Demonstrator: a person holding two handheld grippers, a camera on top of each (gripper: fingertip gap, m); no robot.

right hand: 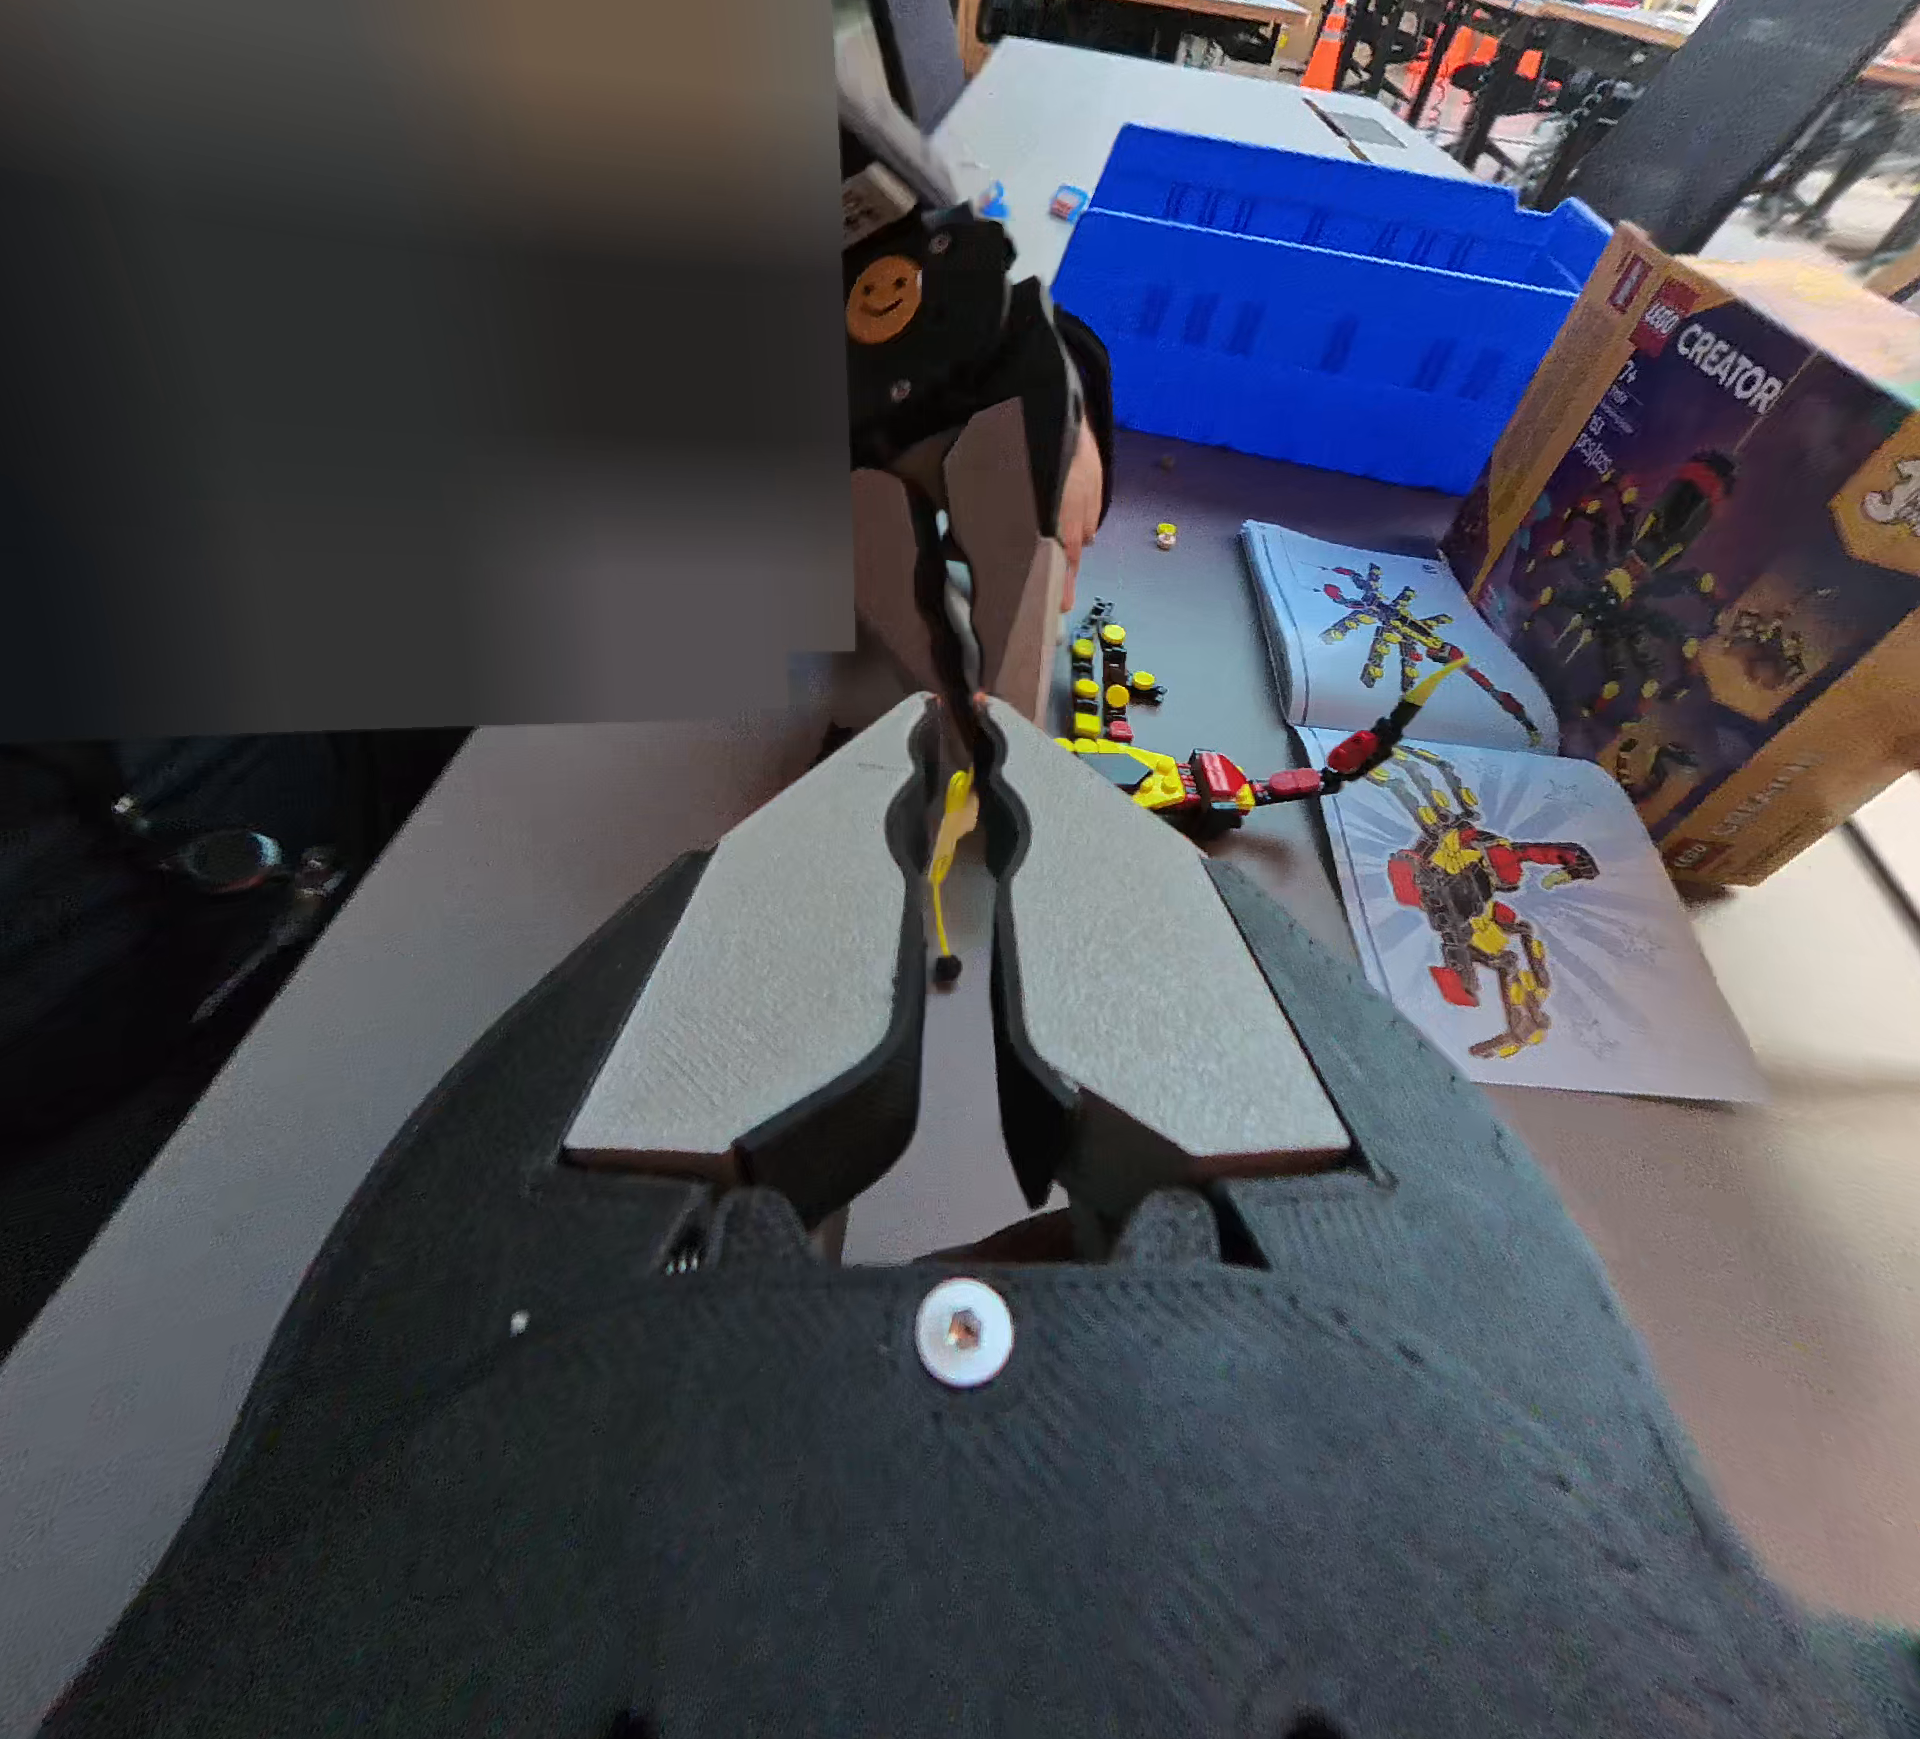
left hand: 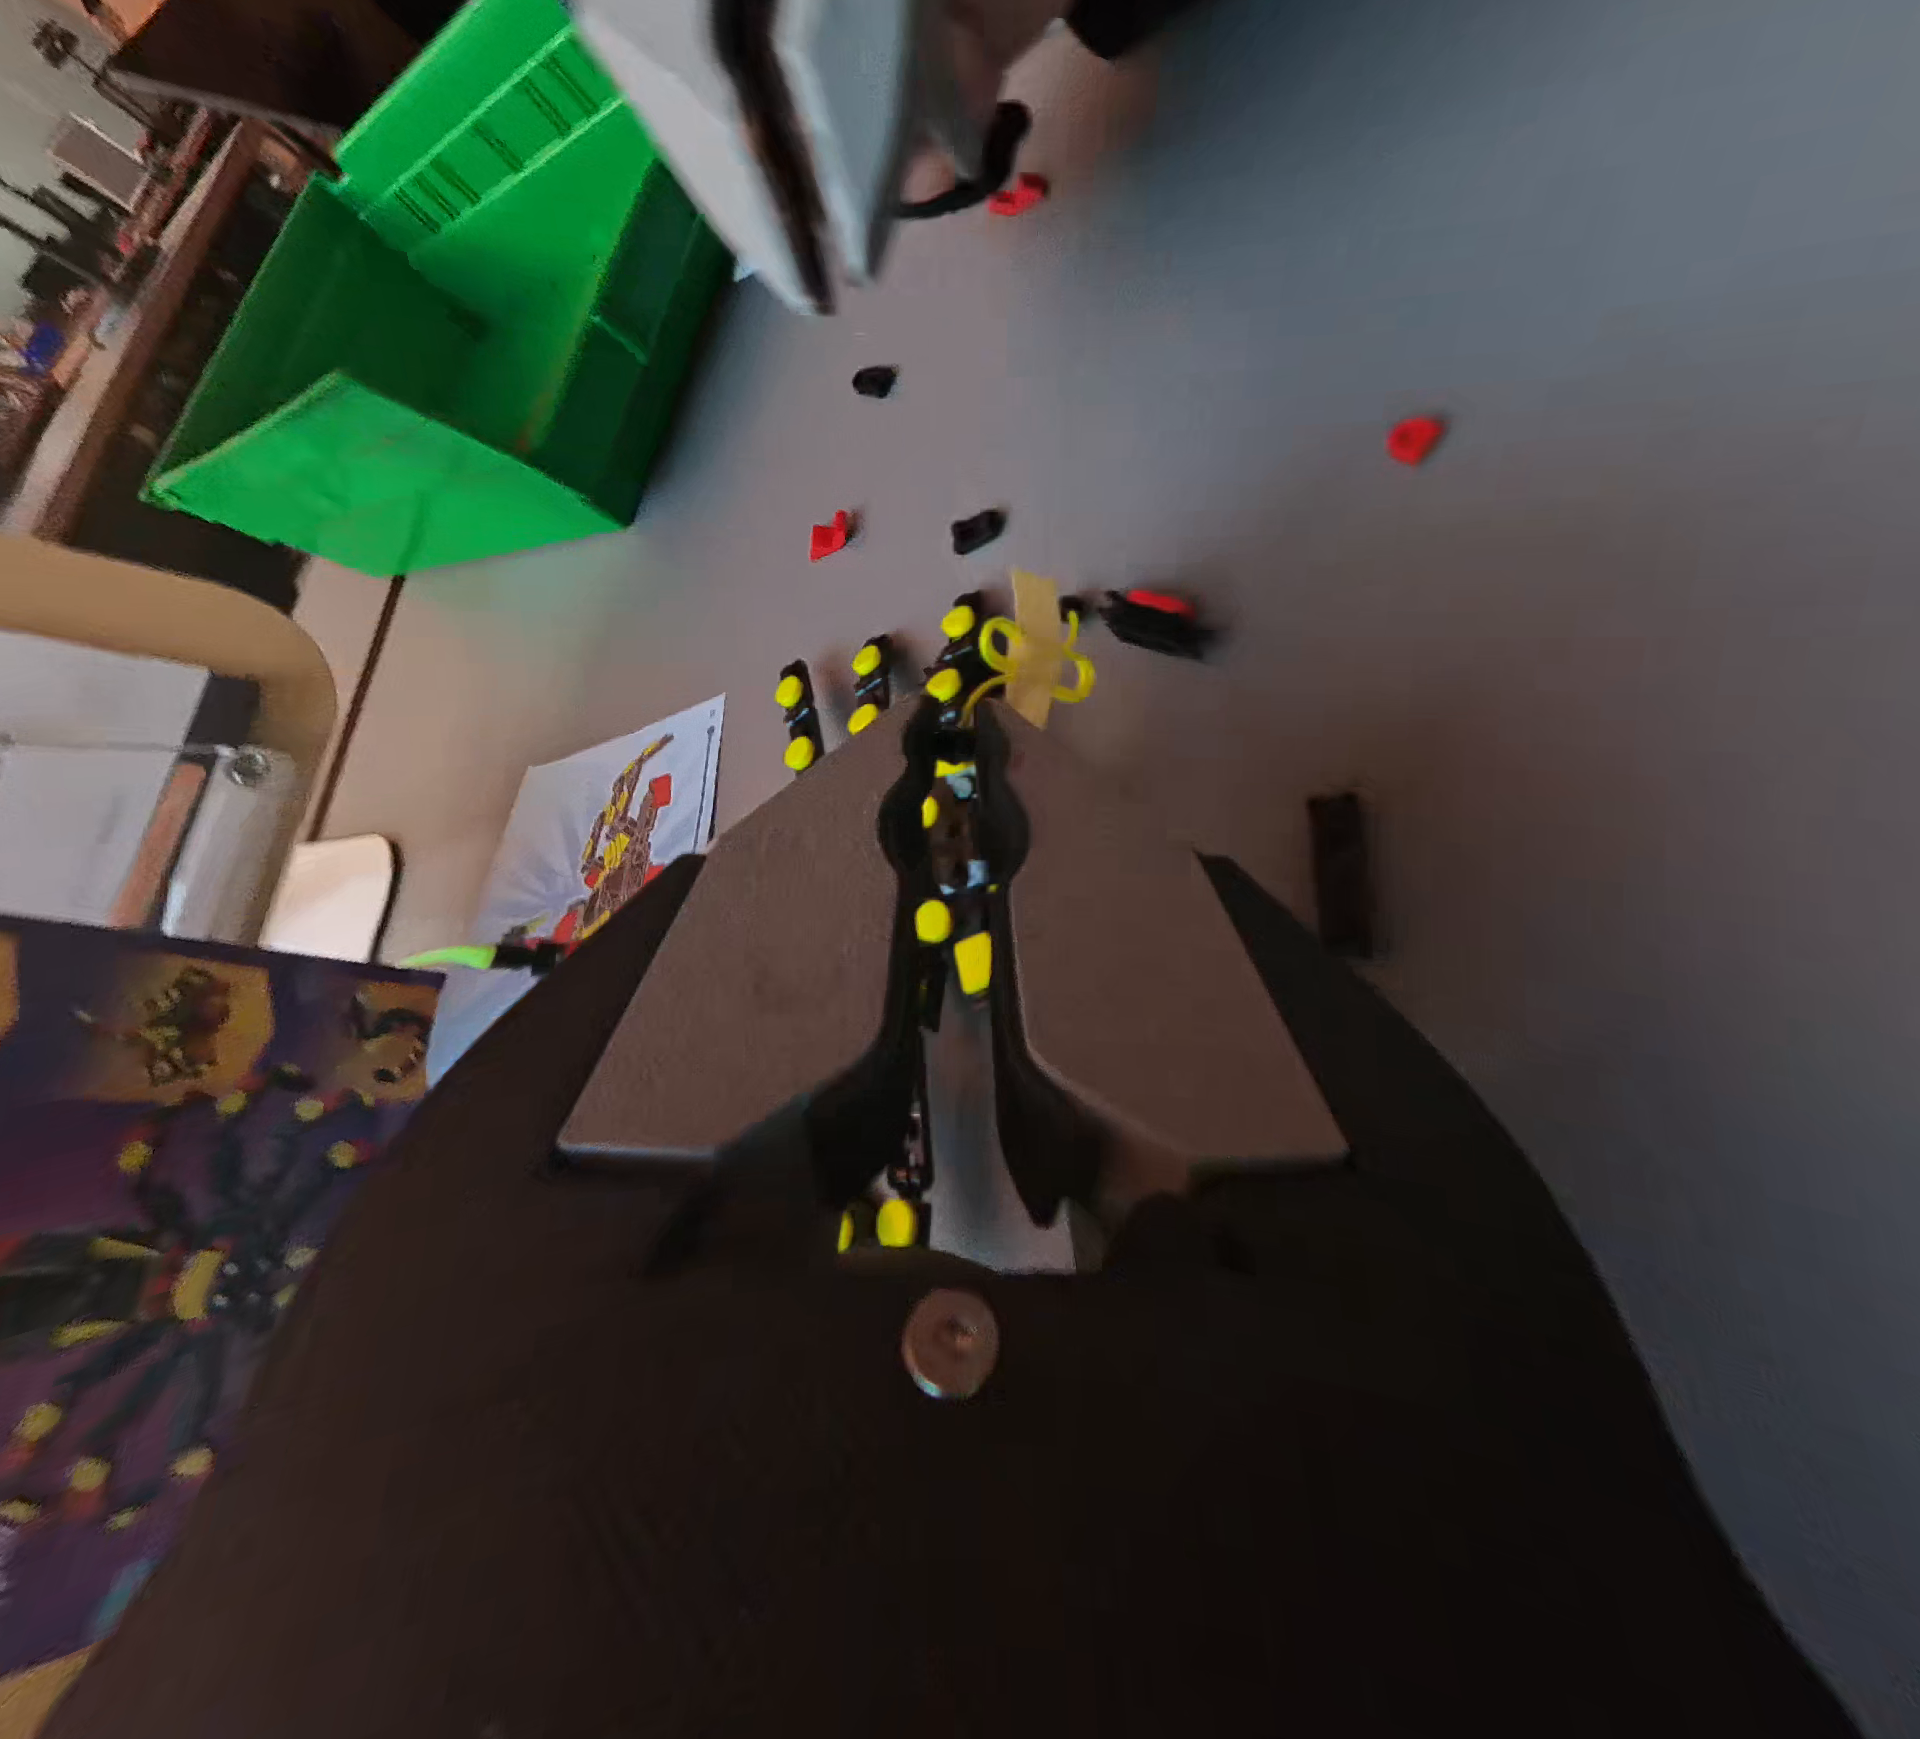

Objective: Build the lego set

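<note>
Claws meet tip to tip above the grey counter (left hand: pixel 1558 339). Left claw (left hand: pixel 951 744) is pressed onto a black-and-yellow lego limb assembly (left hand: pixel 956 920) running along its fingers. Right claw (right hand: pixel 961 733) points at it from the opposite side, pinching a thin yellow lego whip piece (right hand: pixel 948 842) with a black tip. Red-and-yellow lego body with segmented tail (right hand: pixel 1226 780) lies on the counter beside the open instruction booklet (right hand: pixel 1507 910); loose red and black bricks scattered.

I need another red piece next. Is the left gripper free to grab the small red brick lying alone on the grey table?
Probably not: the left gripper is shut on a black-and-yellow lego limb, though the red brick lies unobstructed.
</note>
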